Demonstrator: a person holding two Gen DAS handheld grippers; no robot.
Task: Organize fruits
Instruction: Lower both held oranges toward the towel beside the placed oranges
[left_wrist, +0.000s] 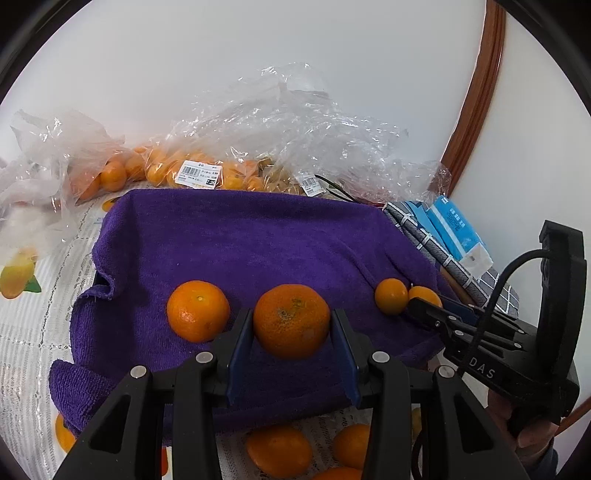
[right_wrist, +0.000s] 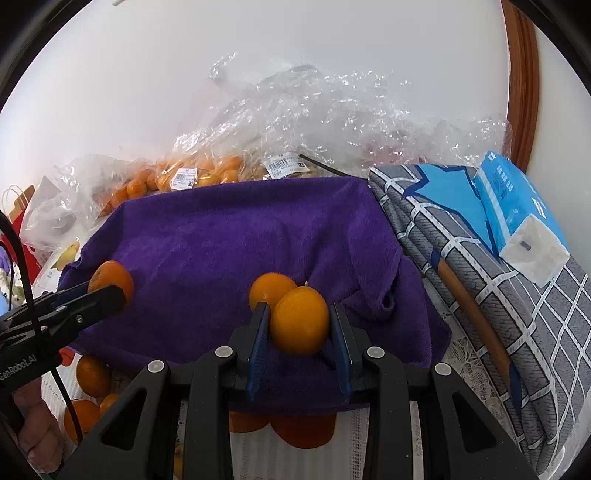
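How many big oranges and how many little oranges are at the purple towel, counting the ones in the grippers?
Big oranges: 2
Little oranges: 2
Total: 4

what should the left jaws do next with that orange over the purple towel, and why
Probably lower it and let go. The left gripper holds a big orange between its jaws just above the purple towel, beside another big orange already lying there. The right gripper is likewise setting a small orange next to another small one.
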